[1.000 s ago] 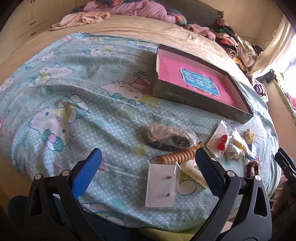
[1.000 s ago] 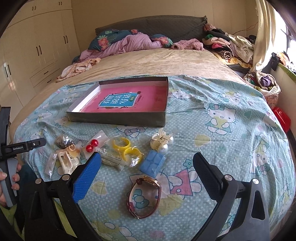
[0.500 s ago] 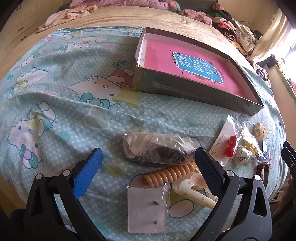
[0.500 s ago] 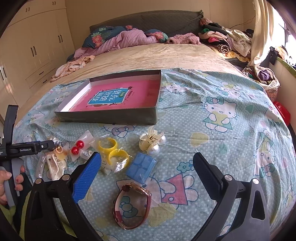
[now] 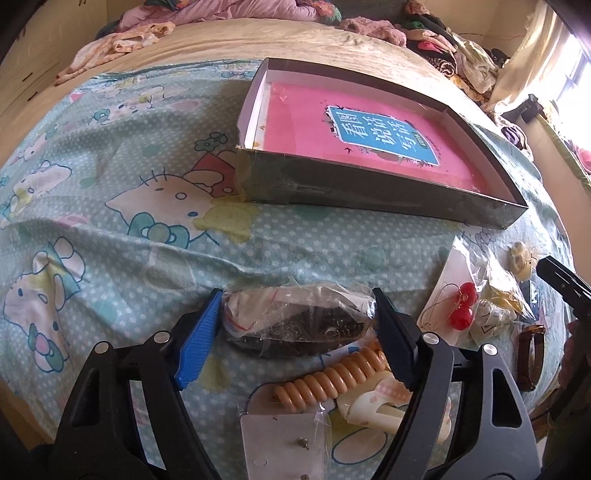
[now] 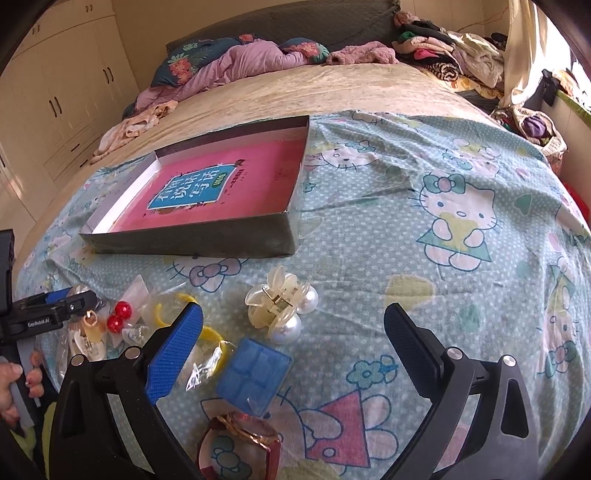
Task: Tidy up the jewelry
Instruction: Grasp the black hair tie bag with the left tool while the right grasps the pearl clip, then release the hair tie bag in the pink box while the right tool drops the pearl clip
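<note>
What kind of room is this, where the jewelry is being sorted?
Most likely a bedroom. The jewelry lies on a bed with a cartoon-cat sheet, there are a rumpled quilt and a padded headboard at the far end, and a built-in wardrobe stands along the wall.

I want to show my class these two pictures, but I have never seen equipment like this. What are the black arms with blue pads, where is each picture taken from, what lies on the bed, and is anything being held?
There is no robot here. A person holds a hand-operated two-finger gripper in each hand, and each gripper carries a wide-angle camera looking along its fingers. One picture comes from the left gripper, the other from the right gripper.

On the cartoon-print sheet lie a shallow box with a pink book inside, and jewelry: a pearl hair claw, a blue case, a watch, red bead earrings and a plastic bag of dark beads.

The left gripper's jaws are closing around that bag, which sits between them. The right gripper's jaws are also closing but grip nothing yet.
</note>
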Demonstrator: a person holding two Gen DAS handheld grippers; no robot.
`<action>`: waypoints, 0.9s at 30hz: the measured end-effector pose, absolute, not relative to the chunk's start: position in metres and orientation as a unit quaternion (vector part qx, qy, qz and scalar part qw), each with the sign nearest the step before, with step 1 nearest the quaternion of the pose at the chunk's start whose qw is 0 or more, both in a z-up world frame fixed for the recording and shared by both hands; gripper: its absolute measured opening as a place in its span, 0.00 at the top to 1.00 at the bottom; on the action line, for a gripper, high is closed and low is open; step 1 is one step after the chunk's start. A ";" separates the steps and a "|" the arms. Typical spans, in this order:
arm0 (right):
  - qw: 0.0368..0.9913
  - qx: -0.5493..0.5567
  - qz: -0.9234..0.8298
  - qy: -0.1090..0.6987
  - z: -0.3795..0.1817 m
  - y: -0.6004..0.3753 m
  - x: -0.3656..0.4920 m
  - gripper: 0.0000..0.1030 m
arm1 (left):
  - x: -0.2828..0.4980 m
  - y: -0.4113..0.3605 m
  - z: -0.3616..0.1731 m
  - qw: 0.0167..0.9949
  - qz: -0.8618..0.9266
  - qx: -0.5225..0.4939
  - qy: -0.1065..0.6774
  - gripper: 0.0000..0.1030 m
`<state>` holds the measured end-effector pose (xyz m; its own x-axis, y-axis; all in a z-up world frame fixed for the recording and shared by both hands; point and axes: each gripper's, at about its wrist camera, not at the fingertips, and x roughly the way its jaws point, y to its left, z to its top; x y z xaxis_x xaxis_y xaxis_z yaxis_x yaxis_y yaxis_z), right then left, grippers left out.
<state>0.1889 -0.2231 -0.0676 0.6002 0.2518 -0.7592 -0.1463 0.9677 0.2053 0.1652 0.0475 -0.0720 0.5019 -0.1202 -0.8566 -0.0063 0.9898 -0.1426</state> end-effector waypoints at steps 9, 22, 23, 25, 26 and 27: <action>0.881 0.062 0.136 0.448 -0.085 -0.216 0.209 0.56 | 0.166 0.050 -0.056 0.875 -0.035 -0.057 0.480 0.33; 0.908 0.068 0.151 0.384 -0.042 -0.228 0.193 0.57 | 0.184 0.056 -0.016 0.891 -0.036 -0.056 0.449 0.33; 0.911 0.069 0.151 0.378 -0.037 -0.229 0.194 0.57 | 0.185 0.056 -0.014 0.892 -0.035 -0.056 0.446 0.33; 0.915 0.068 0.153 0.367 -0.028 -0.231 0.196 0.57 | 0.190 0.056 -0.011 0.894 -0.037 -0.057 0.444 0.33; 0.916 0.068 0.154 0.363 -0.024 -0.231 0.198 0.57 | 0.191 0.056 -0.009 0.895 -0.036 -0.057 0.442 0.33; 0.918 0.067 0.155 0.359 -0.021 -0.231 0.201 0.57 | 0.194 0.056 -0.007 0.896 -0.035 -0.056 0.440 0.33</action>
<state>0.2011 -0.2308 -0.0208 0.6940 0.3327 -0.6385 -0.2368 0.9430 0.2339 0.1937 0.0561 -0.0070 0.6108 -0.1116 -0.7839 0.0130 0.9913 -0.1310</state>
